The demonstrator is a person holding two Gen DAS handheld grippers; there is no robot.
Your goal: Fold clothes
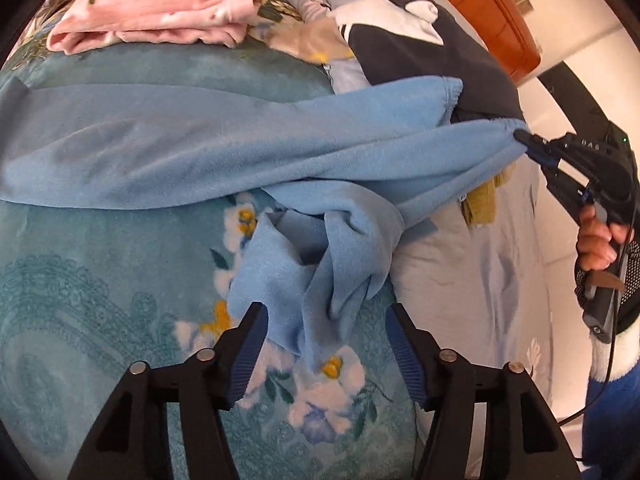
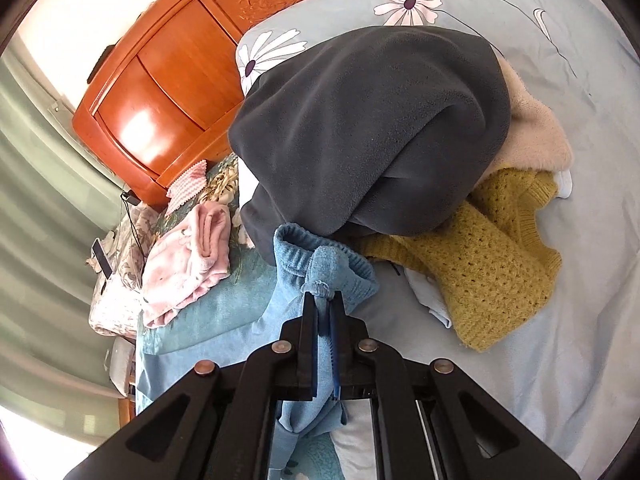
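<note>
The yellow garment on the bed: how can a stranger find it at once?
Start at the wooden headboard and come down to the big dark grey fleece. The yellow knitted sweater lies partly under its near edge, on the pale sheet. It alone is mustard yellow, with an open, holey knit.

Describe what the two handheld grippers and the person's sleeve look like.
Both grippers are black, with angular linkage arms joined by round metal pivot pins. The left gripper has fingers lined with ribbed blue pads. The right gripper carries pale lettering, a small green light, a grey handle and a thin black cable. The sleeve is blue with a fluffy white cuff.
</note>
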